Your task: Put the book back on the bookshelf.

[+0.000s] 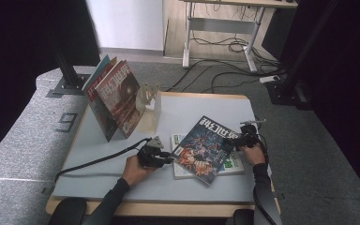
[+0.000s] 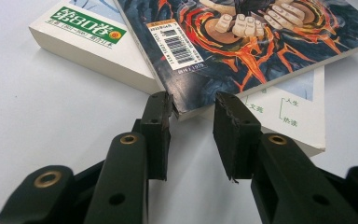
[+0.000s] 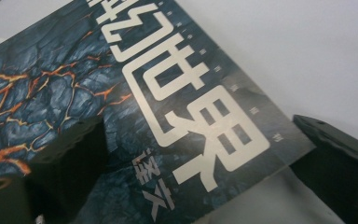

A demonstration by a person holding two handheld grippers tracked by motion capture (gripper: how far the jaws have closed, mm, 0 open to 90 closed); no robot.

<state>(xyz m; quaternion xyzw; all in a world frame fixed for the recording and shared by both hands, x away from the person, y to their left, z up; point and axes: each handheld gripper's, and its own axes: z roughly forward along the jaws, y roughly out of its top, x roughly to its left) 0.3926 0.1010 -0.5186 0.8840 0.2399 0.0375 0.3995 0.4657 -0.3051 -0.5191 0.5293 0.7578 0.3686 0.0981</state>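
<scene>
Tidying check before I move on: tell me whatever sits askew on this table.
The dark magazine lies twisted across the white book, its lower corner overhanging the book's edge. Both grippers are at opposite corners of it.

A lab or office set up for recording is suggested. A pale tabletop [image 1: 122,173] is placed on grey carpet [image 1: 318,154], and black curtains [image 1: 23,51] are hung along both sides. Black metal posts [image 1: 65,65] are bolted to the floor at the left and the right. Behind, a height-adjustable desk frame [image 1: 220,28] with loose cables [image 1: 225,47] under it is seen on a wooden floor, and a power strip [image 1: 272,78] is laid on the carpet.
</scene>
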